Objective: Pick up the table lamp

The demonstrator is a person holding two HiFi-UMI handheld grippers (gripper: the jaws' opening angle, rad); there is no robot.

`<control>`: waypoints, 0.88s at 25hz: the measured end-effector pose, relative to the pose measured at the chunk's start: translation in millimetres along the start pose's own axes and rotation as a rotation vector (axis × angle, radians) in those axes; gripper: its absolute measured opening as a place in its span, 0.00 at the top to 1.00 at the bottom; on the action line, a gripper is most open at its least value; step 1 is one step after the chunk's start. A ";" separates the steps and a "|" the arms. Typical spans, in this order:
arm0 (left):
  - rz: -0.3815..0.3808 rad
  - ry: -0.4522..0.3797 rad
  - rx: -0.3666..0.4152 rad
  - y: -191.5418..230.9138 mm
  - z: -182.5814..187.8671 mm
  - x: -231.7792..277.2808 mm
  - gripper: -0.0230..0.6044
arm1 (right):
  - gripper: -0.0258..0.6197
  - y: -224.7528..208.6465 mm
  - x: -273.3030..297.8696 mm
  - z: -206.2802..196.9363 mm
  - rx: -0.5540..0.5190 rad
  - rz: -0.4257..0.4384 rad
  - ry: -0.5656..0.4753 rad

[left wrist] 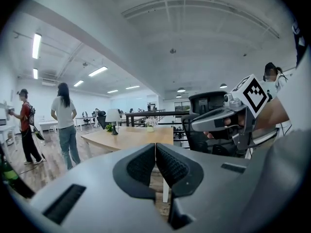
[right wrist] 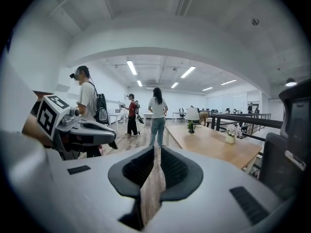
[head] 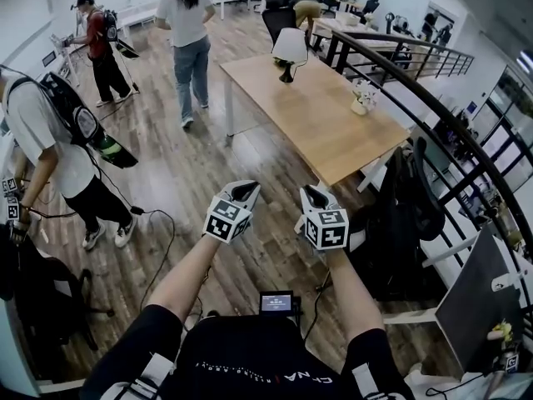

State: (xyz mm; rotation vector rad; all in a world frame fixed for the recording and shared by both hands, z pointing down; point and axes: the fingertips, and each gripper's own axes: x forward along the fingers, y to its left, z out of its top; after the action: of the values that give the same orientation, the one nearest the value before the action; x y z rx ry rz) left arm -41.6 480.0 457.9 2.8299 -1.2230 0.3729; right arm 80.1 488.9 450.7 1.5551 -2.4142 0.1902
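Note:
The table lamp (head: 289,50), with a white shade on a dark stem, stands at the far end of a long wooden table (head: 316,132). It is small and distant in the left gripper view (left wrist: 113,116) and the right gripper view (right wrist: 192,114). My left gripper (head: 244,192) (left wrist: 155,144) is shut and empty, its pads meeting along a line. My right gripper (head: 315,195) (right wrist: 156,148) has its tips together with nothing held, and a thin wedge of floor shows behind them. Both hang side by side over the wooden floor, well short of the table's near end.
A small vase of flowers (head: 361,98) sits on the table's right side. A person in a white shirt (head: 187,40) stands left of the table, one in red (head: 98,48) farther off, another (head: 50,148) at the left. A curved railing (head: 433,115) and black chair (head: 408,215) line the right.

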 end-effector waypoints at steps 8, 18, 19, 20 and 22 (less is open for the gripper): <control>0.031 0.009 0.009 -5.1 4.5 15.3 0.93 | 0.87 -18.4 2.4 -3.4 0.013 0.024 0.003; 0.018 0.024 -0.019 49.3 -13.5 74.0 0.93 | 0.87 -47.8 64.6 -7.1 0.029 0.015 0.024; 0.009 0.033 -0.022 59.7 -15.4 84.5 0.93 | 0.87 -53.2 76.3 -5.2 0.028 0.009 0.028; -0.004 0.049 -0.023 71.2 -17.8 96.3 0.93 | 0.87 -59.2 89.3 -1.8 0.030 0.002 0.032; -0.028 0.079 -0.026 98.6 -20.7 120.9 0.93 | 0.87 -72.6 118.8 9.7 0.044 -0.014 0.032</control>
State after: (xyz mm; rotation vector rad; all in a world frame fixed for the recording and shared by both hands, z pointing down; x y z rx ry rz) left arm -37.1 328.5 500.1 2.7781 -1.1639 0.4598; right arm 98.1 352.3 473.4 1.5746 -2.3897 0.2645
